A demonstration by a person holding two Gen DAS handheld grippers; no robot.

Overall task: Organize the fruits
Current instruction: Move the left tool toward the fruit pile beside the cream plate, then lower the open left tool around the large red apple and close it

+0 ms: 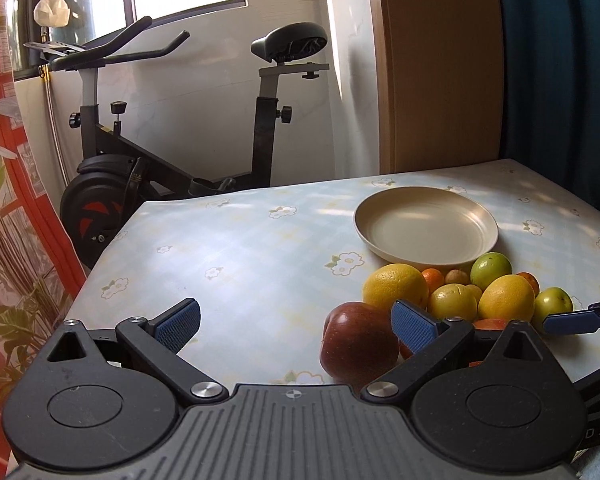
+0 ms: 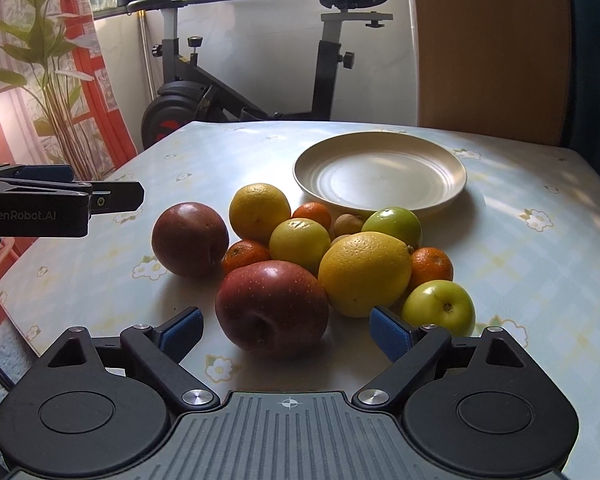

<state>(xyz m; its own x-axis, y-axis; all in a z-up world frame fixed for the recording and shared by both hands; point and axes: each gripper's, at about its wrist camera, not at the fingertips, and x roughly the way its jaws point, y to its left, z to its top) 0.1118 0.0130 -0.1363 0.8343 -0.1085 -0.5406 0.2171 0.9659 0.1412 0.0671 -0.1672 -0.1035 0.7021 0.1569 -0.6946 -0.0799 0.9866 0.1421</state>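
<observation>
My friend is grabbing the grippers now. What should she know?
Left gripper: open, empty, beside the dark red apple.
Right gripper: open, either side of the big red apple, not squeezing it.
All the fruit, including the large yellow citrus, sits heaped on the flowered tablecloth.
The round cream plate behind holds nothing.
Done: nothing sorted yet. Left: every fruit.

Floral pale-blue tablecloth [image 2: 520,248], cream plate [image 2: 380,204]
</observation>
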